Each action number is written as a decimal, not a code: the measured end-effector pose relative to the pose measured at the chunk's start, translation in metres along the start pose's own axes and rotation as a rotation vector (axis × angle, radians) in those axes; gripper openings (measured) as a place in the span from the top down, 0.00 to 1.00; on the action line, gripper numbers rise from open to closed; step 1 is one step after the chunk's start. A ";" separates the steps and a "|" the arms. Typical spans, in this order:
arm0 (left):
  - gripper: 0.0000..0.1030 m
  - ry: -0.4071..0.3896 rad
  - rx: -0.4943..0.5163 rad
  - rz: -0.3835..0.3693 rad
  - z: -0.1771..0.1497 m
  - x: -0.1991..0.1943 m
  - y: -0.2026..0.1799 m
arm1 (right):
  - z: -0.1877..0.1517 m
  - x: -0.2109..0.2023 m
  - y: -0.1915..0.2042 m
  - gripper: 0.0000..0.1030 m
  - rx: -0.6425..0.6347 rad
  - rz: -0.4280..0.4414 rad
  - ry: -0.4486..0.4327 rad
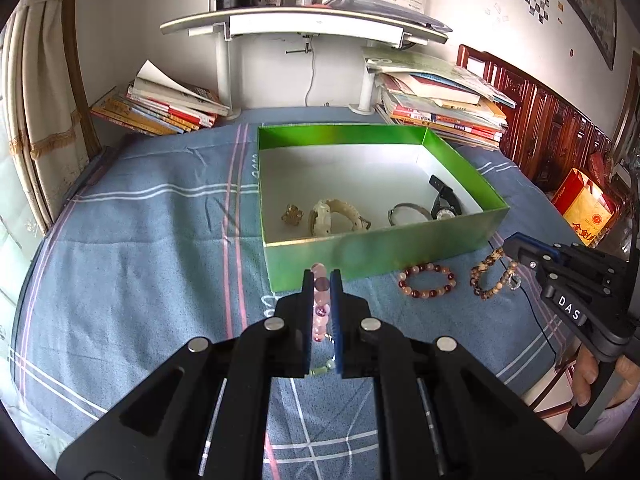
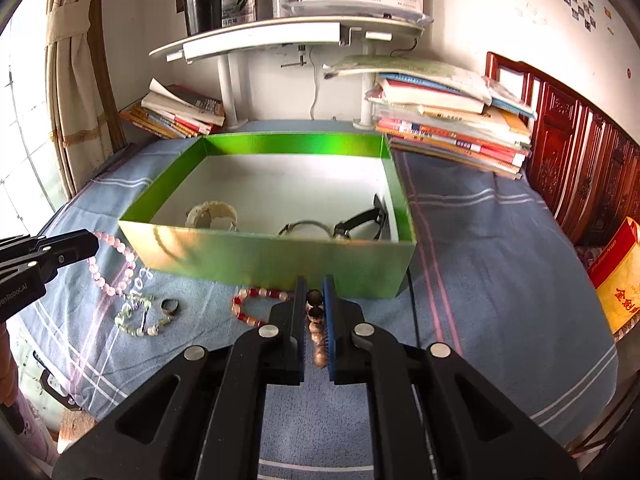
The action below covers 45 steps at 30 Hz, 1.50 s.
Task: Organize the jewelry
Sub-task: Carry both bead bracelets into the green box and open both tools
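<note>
Left gripper (image 1: 322, 280): jaws clamped on a pink bead bracelet (image 1: 322, 304), which hangs between the pads above the blue checked cloth (image 1: 152, 240).

Right gripper (image 2: 312, 284): jaws clamped on a brown bead bracelet (image 2: 316, 320), the beads stacked between the pads.

Green box (image 1: 360, 252): open-topped, just ahead of both grippers. Contents: 1 gold ornament (image 1: 292, 214), 1 pale carved bangle (image 1: 336, 216), 1 metal bangle (image 1: 408, 214), 1 black-strapped watch (image 1: 442, 200).

Red and cream bead bracelet (image 1: 426, 280): flat on the cloth between the 2 grippers, just before the box's near wall.

Green bead bracelet (image 2: 138, 318) and ring (image 2: 170, 306): on the cloth below the left gripper, to the left of the right gripper.

Books (image 1: 440, 108): 2 stacks beyond the box, by the wall.
</note>
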<state>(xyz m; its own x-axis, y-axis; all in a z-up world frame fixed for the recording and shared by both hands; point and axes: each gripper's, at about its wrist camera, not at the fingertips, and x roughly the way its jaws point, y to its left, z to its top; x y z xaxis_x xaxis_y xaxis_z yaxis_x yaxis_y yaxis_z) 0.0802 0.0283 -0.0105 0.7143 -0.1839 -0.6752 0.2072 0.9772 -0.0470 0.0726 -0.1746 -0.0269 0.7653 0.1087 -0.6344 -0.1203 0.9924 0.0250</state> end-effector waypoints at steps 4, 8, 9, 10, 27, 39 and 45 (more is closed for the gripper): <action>0.92 -0.059 0.035 0.010 0.024 -0.011 -0.007 | 0.029 -0.016 0.002 0.92 -0.023 -0.016 -0.077; 0.92 -0.117 0.054 -0.002 0.063 -0.014 -0.012 | 0.071 -0.022 0.005 0.92 -0.031 -0.015 -0.158; 0.92 -0.122 0.056 -0.013 0.073 -0.011 -0.013 | 0.083 -0.018 0.005 0.92 -0.022 -0.002 -0.165; 0.92 -0.120 0.054 -0.020 0.082 -0.006 -0.013 | 0.092 -0.013 0.004 0.92 -0.011 0.006 -0.166; 0.92 -0.061 -0.003 -0.043 0.014 -0.021 0.008 | -0.028 0.055 -0.033 0.66 0.006 -0.087 0.182; 0.92 -0.023 0.014 -0.067 0.011 -0.005 -0.001 | -0.021 0.056 -0.025 0.92 0.000 -0.056 0.186; 0.92 -0.059 0.022 -0.060 0.042 -0.008 -0.001 | 0.033 0.006 -0.009 0.92 -0.053 -0.037 0.012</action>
<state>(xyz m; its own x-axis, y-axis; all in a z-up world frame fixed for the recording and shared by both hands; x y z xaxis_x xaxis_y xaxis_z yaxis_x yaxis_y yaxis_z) 0.1023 0.0245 0.0258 0.7381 -0.2483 -0.6274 0.2650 0.9618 -0.0689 0.0991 -0.1809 -0.0057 0.7620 0.0709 -0.6437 -0.1259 0.9912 -0.0399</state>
